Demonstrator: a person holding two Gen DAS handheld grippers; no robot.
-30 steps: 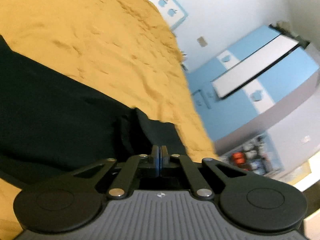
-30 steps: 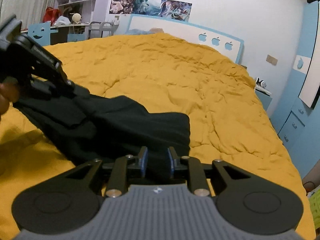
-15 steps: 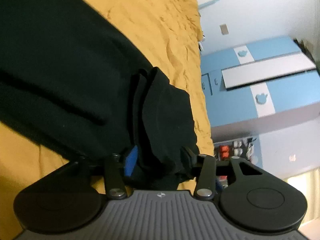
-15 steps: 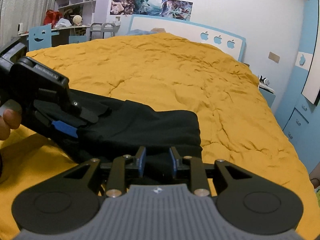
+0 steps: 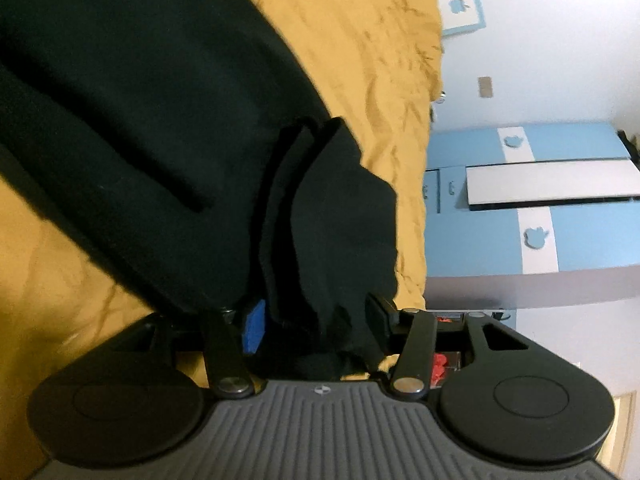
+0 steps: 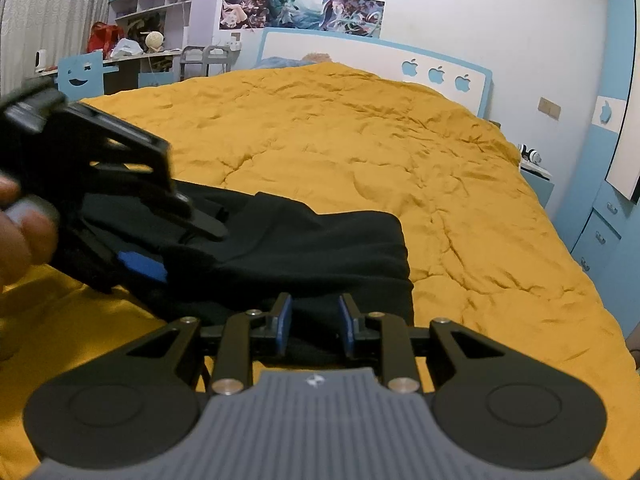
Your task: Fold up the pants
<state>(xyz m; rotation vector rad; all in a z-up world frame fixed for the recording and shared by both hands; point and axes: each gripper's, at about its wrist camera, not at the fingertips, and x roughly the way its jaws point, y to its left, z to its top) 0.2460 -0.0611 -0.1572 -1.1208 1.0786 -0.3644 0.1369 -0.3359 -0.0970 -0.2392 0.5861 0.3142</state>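
The black pants (image 6: 304,240) lie folded on the yellow bedspread (image 6: 360,140). In the left wrist view the pants (image 5: 160,100) fill the upper left, and a fold of the cloth hangs between the fingers of my left gripper (image 5: 316,316), which is open. That left gripper also shows in the right wrist view (image 6: 120,216), at the left edge of the pants. My right gripper (image 6: 314,322) is open over the near edge of the pants, with black cloth in the gap between its blue pads.
A white and blue headboard (image 6: 400,64) stands at the far end of the bed. A blue wardrobe (image 5: 540,208) and nightstand (image 6: 536,184) line the right side. A desk and shelves (image 6: 140,40) stand at the back left.
My left gripper was shut on the pants one second ago; it has opened wide, the cloth loose between its fingers. The pants settled flatter on the bed. My right gripper stays open.
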